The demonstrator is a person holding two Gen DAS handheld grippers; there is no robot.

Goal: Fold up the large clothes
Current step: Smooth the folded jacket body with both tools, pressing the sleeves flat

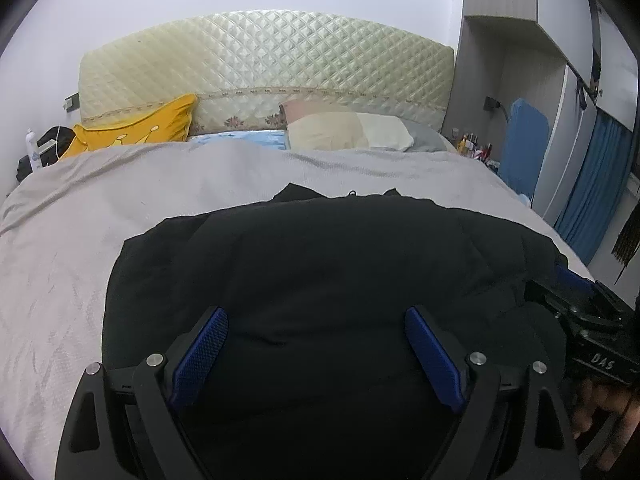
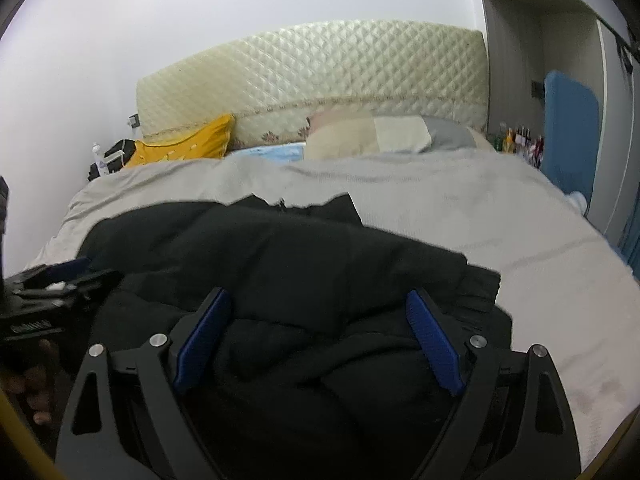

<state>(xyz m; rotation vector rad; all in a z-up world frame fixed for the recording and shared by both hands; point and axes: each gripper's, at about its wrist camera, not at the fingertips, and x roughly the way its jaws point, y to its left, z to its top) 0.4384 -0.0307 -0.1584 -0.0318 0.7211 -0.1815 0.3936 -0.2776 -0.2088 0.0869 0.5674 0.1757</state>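
A large black padded jacket lies folded in a thick pile on the grey bedspread; it also shows in the right wrist view. My left gripper is open, its blue pads spread wide just above the jacket's near part, holding nothing. My right gripper is open too, over the jacket's near right part, holding nothing. The right gripper's body shows at the right edge of the left wrist view. The left gripper's body shows at the left edge of the right wrist view.
A cream quilted headboard stands at the far end. A yellow pillow, a beige pillow and a light blue sheet lie by it. A blue board, blue curtain and grey wardrobe stand at right.
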